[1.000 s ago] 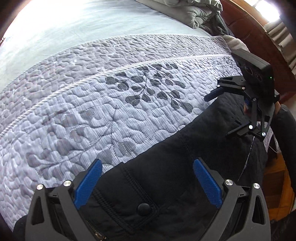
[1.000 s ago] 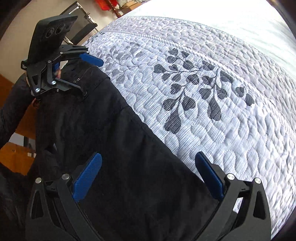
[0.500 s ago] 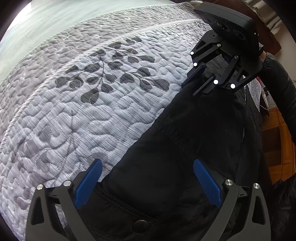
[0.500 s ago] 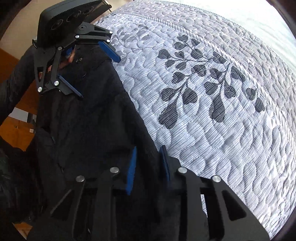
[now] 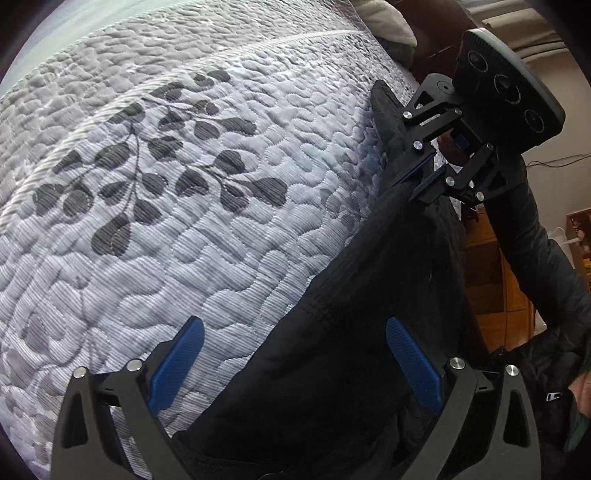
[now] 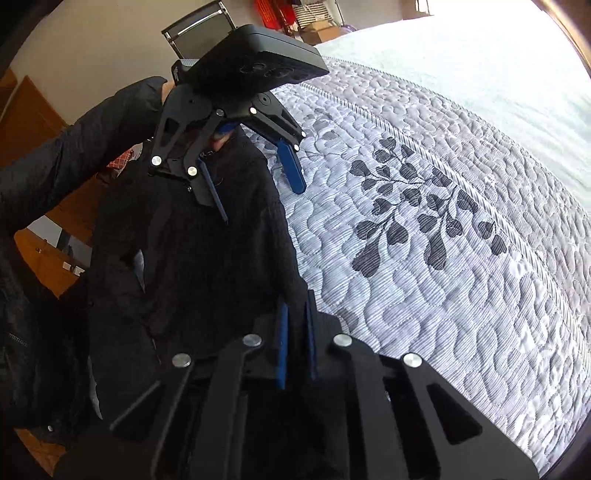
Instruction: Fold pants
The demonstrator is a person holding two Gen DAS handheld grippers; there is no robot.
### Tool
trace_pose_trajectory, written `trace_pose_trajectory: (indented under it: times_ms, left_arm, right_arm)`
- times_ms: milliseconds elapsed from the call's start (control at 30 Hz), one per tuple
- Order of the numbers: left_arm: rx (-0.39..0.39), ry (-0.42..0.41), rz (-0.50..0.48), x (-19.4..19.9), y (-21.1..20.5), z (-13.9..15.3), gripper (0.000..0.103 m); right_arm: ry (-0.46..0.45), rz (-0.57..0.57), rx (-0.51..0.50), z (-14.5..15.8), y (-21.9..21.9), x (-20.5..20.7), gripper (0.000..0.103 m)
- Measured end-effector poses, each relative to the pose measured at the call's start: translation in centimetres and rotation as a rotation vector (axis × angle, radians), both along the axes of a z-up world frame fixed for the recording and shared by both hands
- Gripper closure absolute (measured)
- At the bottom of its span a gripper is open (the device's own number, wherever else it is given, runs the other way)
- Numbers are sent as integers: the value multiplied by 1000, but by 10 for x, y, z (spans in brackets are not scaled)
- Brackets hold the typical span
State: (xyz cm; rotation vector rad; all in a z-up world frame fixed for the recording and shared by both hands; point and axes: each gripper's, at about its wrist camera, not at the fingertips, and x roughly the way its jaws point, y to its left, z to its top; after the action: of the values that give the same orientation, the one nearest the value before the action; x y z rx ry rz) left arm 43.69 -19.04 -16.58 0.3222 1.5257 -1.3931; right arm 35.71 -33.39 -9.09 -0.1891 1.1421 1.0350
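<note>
The black pants (image 5: pixel 351 332) lie along the near edge of a quilted grey bedspread (image 5: pixel 184 221) with a dark leaf pattern. My left gripper (image 5: pixel 295 365) is open just above the pants' edge. One blue pad is over the quilt and the other over the black cloth. My right gripper (image 5: pixel 424 181) is farther along the same edge, shut on a pinch of the fabric and holding it raised. In the right wrist view the pants (image 6: pixel 207 258) hang from my right gripper (image 6: pixel 295 332), whose blue pads press together on the cloth. My left gripper (image 6: pixel 260 203) stands open over the far end.
A person's dark sleeves (image 5: pixel 535 240) (image 6: pixel 74 147) reach in from the bed's side. Wooden cabinets (image 6: pixel 33 122) and floor lie beyond that edge. A chair (image 6: pixel 199 26) stands behind. A pale sheet (image 6: pixel 461 66) covers the far bed, and bunched bedding (image 5: pixel 388 22) sits at one corner.
My right gripper went from wide open to shut on the pants' edge and rose with it. My left gripper stayed open and shifted along the pants while tilting and rolling.
</note>
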Motion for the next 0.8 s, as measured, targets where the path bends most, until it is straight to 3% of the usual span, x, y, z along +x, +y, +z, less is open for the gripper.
trace_pose_trajectory:
  times_ms: [33,67,100,133,267,433,700,800]
  left_arm:
    - [2,-5,-12,-5,-2,0,8]
    - [4,-8,-23,-6,-6,-1,21]
    - [6,-19,-29,-7,-8,-2,52]
    - [7,-17,-35,-9,-10,-3,65]
    - [-17,-81,-17,-24,-7,3,88]
    - [-69,-224,60,-48,9,31,94]
    - [-3,-509,136,-134,9,91,95]
    - [24,-569,188,-167,22,109,96]
  right_arm:
    - [-5,-2,9,-1,2,1,97]
    - [-8,-7,19,2,-1,0,97]
    - [-11,-13,26,4,-2,-3,97]
    - [-11,-20,25,2,2,-1,97]
    - [-21,-61,8,-3,2,-4,97]
    - [-77,-158,17,2,3,-15,95]
    - [-231,-271,25,46,12,-92,93]
    - [-287,-289,16,62,20,-133,93]
